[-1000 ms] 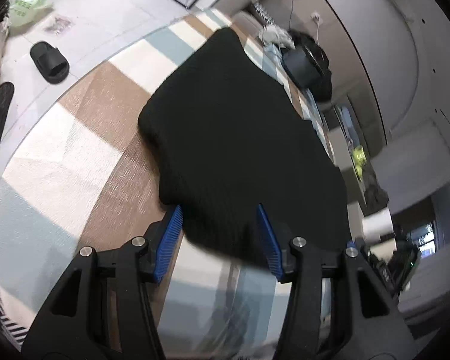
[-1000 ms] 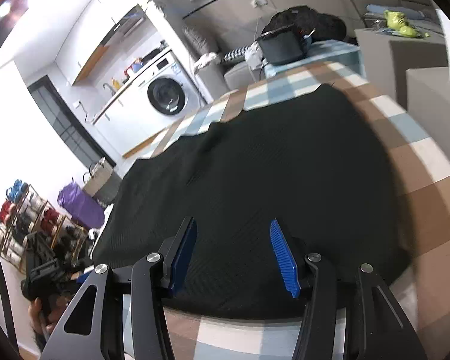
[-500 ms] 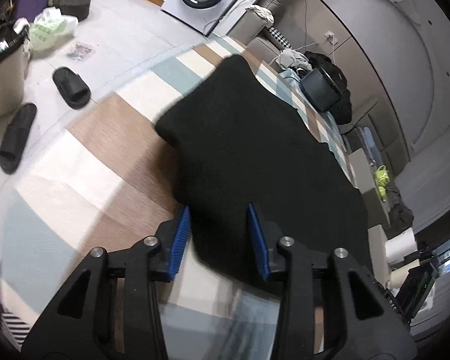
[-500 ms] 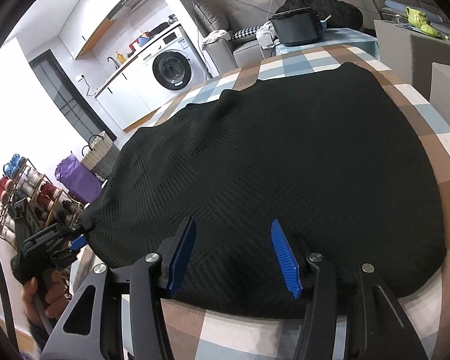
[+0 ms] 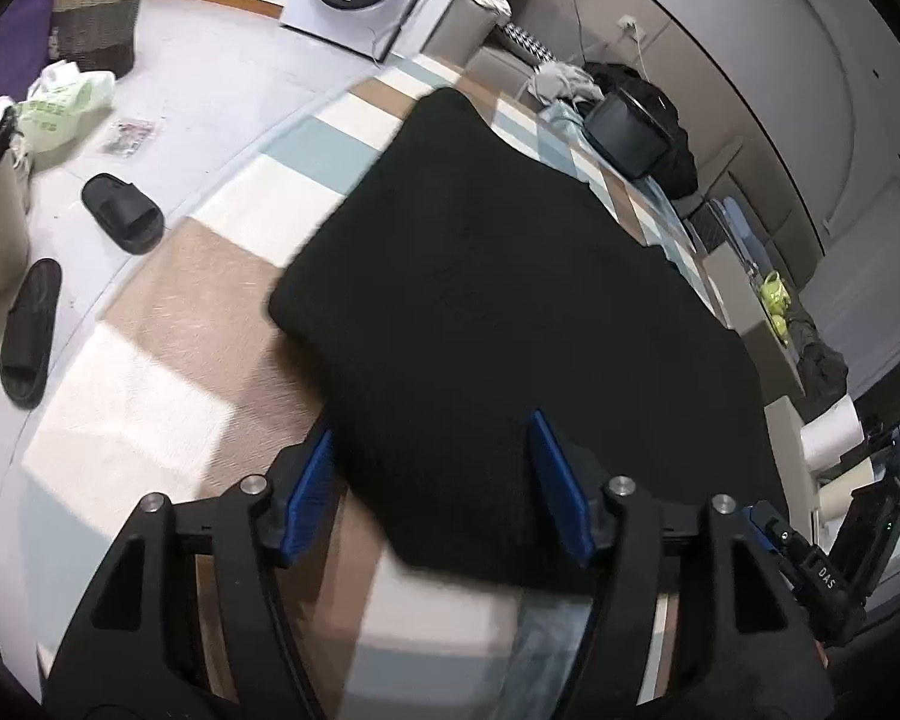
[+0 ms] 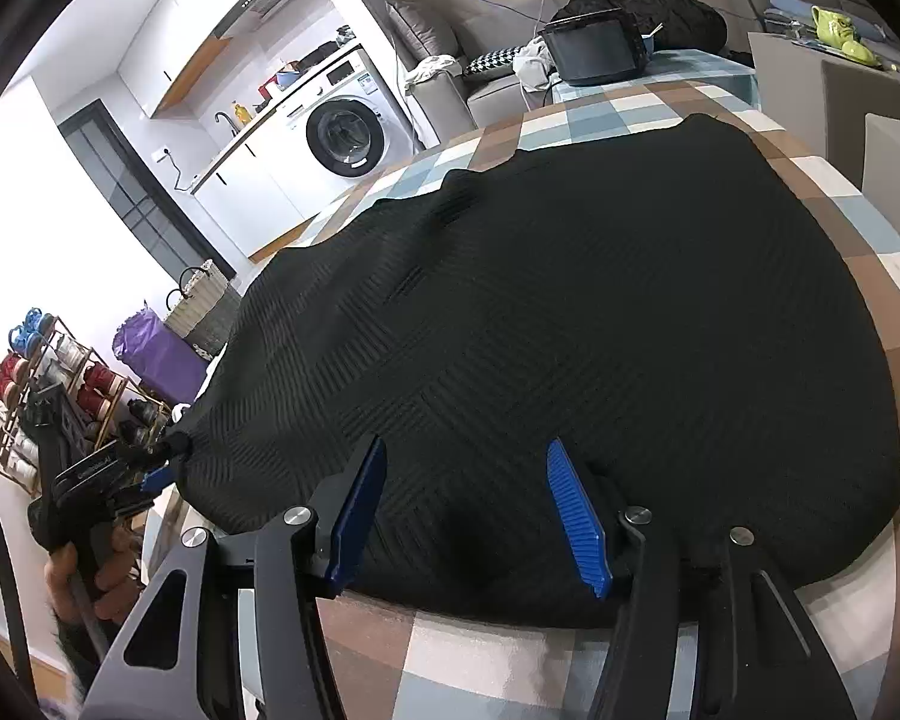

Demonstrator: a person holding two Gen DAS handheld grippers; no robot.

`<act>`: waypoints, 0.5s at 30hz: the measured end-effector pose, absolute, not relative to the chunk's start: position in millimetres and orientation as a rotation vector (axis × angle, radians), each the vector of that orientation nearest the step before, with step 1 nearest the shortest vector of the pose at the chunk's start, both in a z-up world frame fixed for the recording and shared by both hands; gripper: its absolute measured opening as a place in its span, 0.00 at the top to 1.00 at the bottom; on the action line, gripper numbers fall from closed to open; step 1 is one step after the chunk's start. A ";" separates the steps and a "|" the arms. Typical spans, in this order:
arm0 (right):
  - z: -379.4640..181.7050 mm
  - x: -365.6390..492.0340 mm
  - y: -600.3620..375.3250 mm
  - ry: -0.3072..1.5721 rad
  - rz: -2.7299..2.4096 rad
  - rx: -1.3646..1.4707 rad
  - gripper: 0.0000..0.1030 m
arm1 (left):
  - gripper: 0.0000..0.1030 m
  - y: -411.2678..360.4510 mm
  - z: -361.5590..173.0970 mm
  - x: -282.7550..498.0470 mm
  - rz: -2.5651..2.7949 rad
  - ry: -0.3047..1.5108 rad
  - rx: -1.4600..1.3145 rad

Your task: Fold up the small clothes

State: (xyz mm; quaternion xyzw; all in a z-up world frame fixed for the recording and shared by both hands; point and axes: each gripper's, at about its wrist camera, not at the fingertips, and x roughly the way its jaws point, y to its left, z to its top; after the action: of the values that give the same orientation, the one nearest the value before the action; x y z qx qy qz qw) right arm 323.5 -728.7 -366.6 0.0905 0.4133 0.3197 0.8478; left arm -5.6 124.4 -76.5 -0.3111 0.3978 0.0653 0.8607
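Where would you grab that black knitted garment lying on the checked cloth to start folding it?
Probably the near hem of the black garment. It lies flat, its edge facing both grippers, so the fingers can slide in low from the near side. The left gripper's jaws have just been opening around that edge.

You are holding your left gripper point(image 5: 432, 483) angled downward, its jaws having just been opening with nothing pinched between them. Your right gripper point(image 6: 480, 510) is tilting down likewise, jaws parted, while your left hand point(image 6: 99, 576) is showing at eight o'clock.
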 end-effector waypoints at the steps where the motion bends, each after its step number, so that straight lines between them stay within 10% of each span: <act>1: -366.9 324.0 -728.1 0.872 0.674 0.189 0.44 | 0.43 123.6 -77.1 -0.3 0.138 0.825 -0.653; 3: -366.9 325.2 -727.5 0.874 0.676 0.191 0.44 | 0.43 118.9 -78.5 12.7 0.163 0.814 -0.633; 8: -368.2 326.8 -728.4 0.872 0.671 0.196 0.44 | 0.82 108.1 -82.3 25.6 0.160 0.796 -0.585; 15: -368.9 325.3 -734.4 0.870 0.659 0.196 0.44 | 0.84 114.0 -75.3 2.8 0.200 0.756 -0.543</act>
State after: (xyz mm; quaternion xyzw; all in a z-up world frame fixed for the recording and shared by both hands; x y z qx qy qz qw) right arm 325.3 -734.4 -368.9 0.0929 0.4129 0.3128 0.8503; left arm 2.8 114.0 -75.3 -0.2612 0.3640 0.0961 0.8888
